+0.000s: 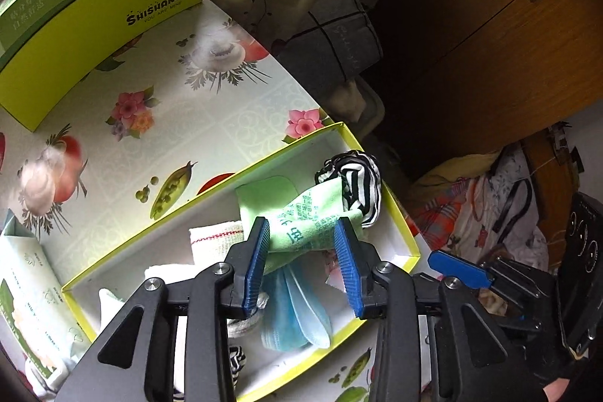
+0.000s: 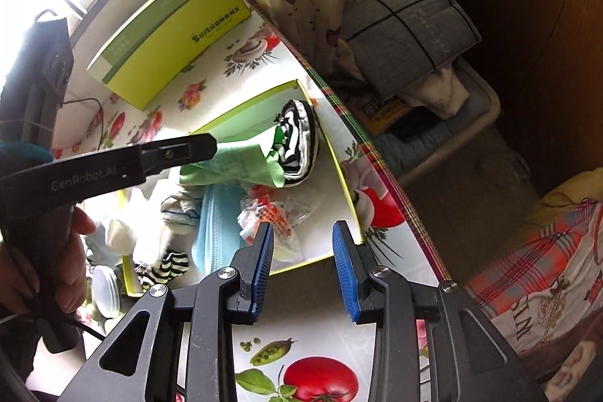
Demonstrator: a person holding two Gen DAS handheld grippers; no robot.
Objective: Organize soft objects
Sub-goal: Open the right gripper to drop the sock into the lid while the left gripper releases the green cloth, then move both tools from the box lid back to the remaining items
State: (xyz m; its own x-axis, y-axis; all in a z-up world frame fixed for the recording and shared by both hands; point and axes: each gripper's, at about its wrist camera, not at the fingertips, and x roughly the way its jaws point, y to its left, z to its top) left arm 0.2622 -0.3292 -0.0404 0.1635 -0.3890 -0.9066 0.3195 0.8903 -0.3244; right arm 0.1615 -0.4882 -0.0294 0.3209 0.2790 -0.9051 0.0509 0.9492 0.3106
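Observation:
A shallow lime-green box [image 1: 264, 165] [image 2: 341, 176] with a white inside lies on the flowered table. In it are a green printed cloth [image 1: 301, 219] [image 2: 233, 166], a black-and-white striped cloth [image 1: 358, 183] [image 2: 297, 134], a blue face mask [image 1: 294, 311] [image 2: 215, 232], a white cloth with a red stripe [image 1: 215, 243] and a crumpled red-and-white wrapper [image 2: 271, 213]. My left gripper [image 1: 303, 251] is open over the box, and the green cloth lies bunched between its blue pads. My right gripper [image 2: 303, 266] is open and empty above the box's near edge.
An upright yellow-green carton [image 1: 113, 36] [image 2: 177, 36] stands at the back of the table. A tissue pack [image 1: 30, 289] lies at the left. The table edge [image 2: 395, 183] runs just right of the box, with a grey bag [image 2: 410, 36] and curtain beyond. A hand [image 2: 75, 232] holds the left gripper.

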